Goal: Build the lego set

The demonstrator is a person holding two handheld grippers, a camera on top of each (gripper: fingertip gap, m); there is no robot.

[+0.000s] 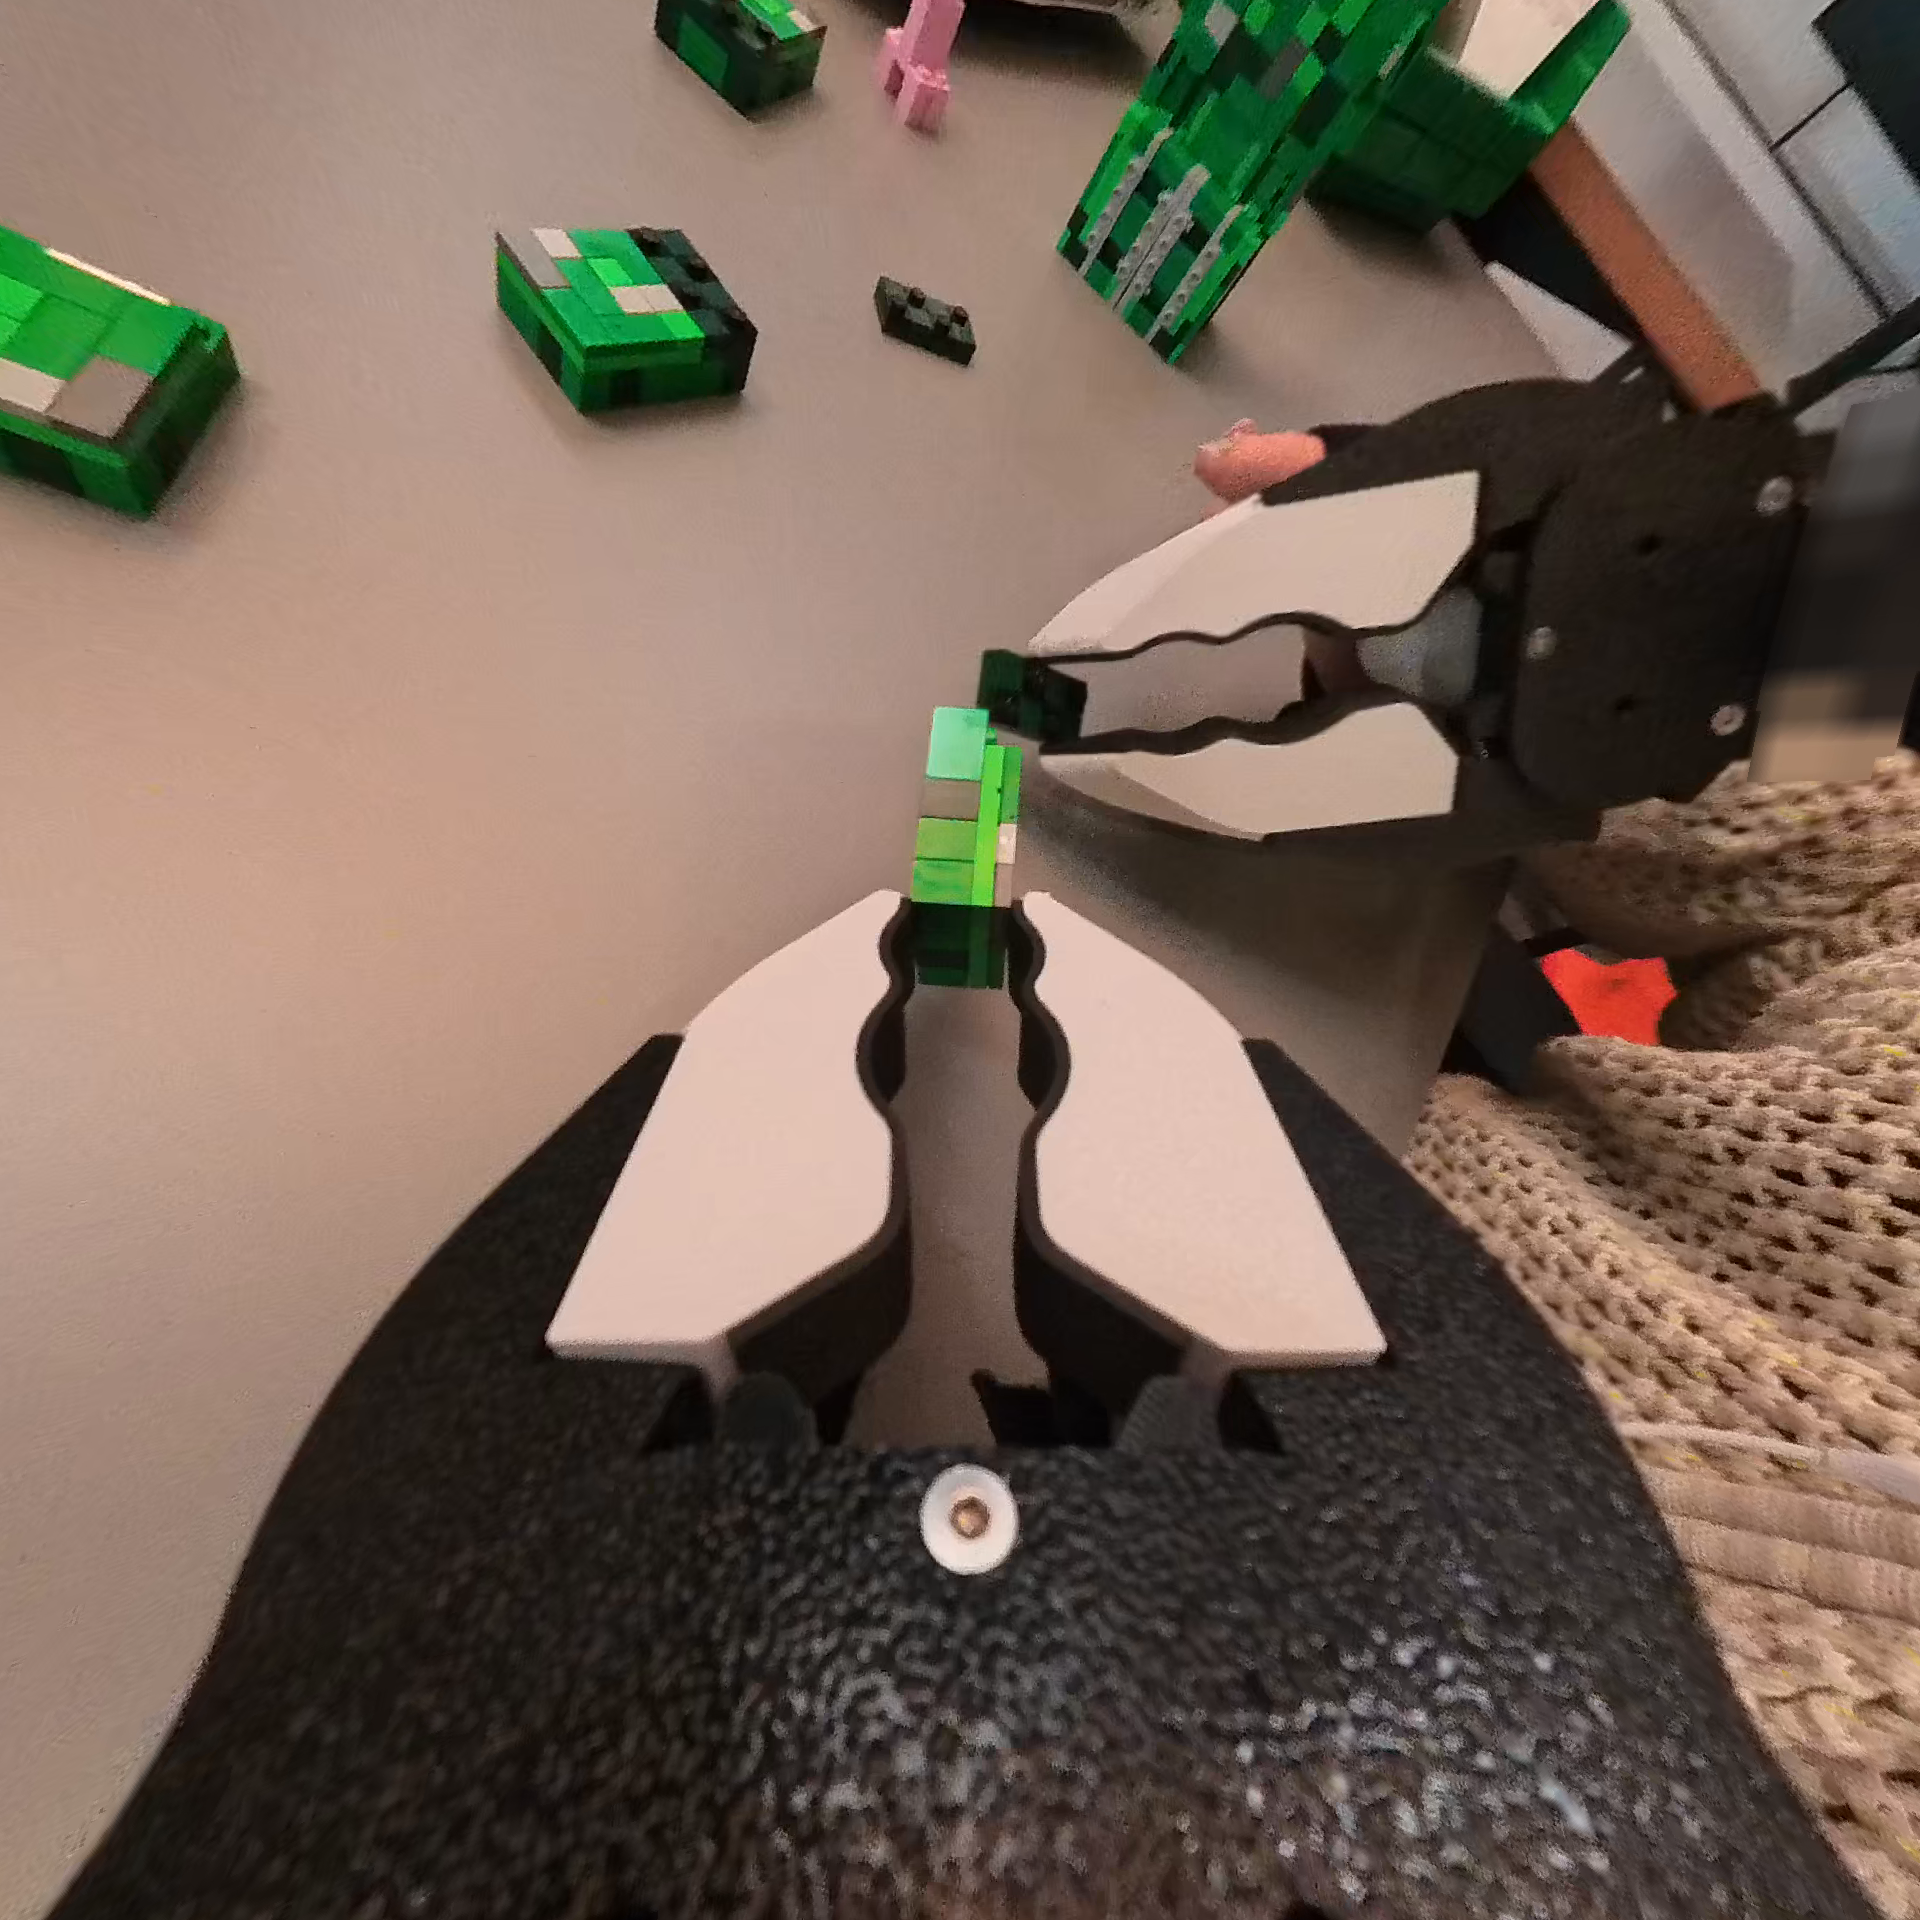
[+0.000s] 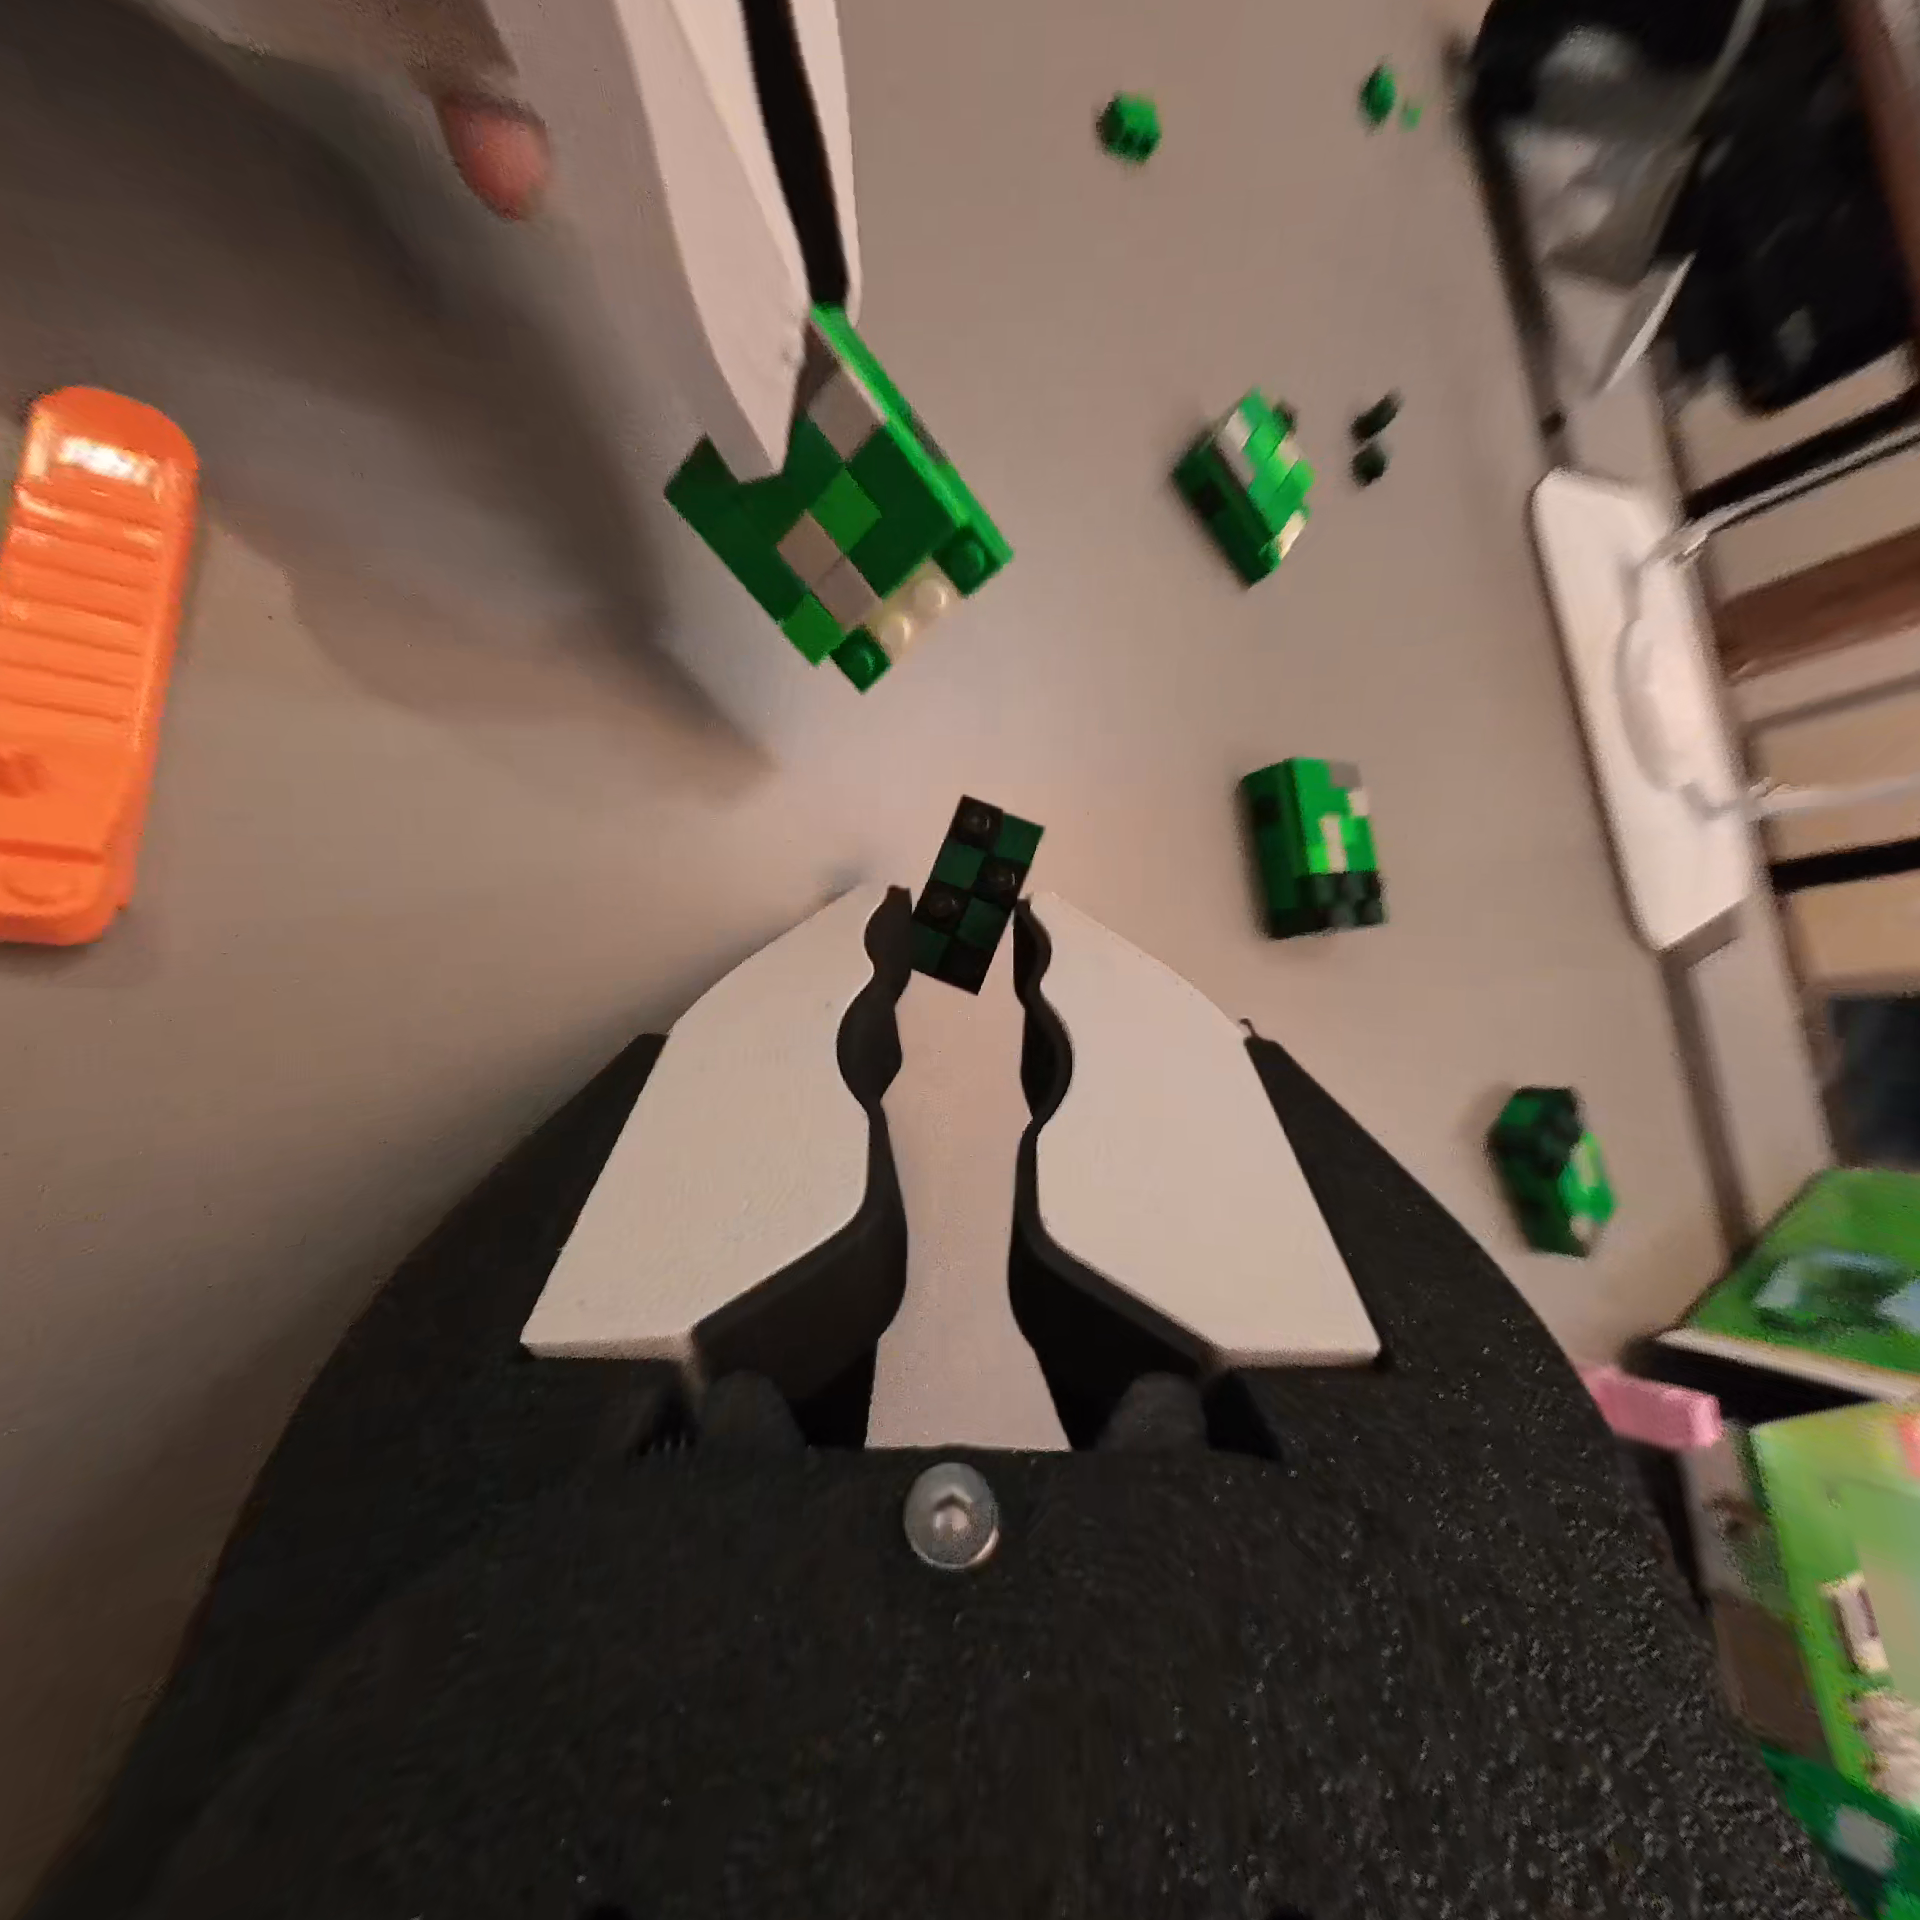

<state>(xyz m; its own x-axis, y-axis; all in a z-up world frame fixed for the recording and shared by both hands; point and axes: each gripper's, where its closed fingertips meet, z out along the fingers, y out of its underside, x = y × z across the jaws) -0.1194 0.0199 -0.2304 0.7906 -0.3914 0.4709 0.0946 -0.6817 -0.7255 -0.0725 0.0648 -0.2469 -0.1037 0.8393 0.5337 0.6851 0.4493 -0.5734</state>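
Observation:
My left gripper (image 1: 961, 920) is shut on a flat green and grey lego panel (image 1: 966, 831), held edge-on above the table. The panel also shows in the right wrist view (image 2: 852, 509), face-on, with white and green studs along its lower edge. My right gripper (image 2: 951, 914) is shut on a small dark green and black lego piece (image 2: 977, 894). In the left wrist view the right gripper (image 1: 1039, 696) comes in from the right and holds that dark piece (image 1: 1029, 691) just above and right of the panel's top end, close to it.
Several green lego blocks lie on the grey table (image 1: 623, 317) (image 1: 94, 374) (image 2: 1314, 847) (image 2: 1247, 483). A tall green lego build (image 1: 1205, 156), a pink lego figure (image 1: 920, 62) and a small dark piece (image 1: 925, 317) stand farther off. An orange tool (image 2: 83, 665) lies left. Boxes (image 2: 1839, 1538) sit right.

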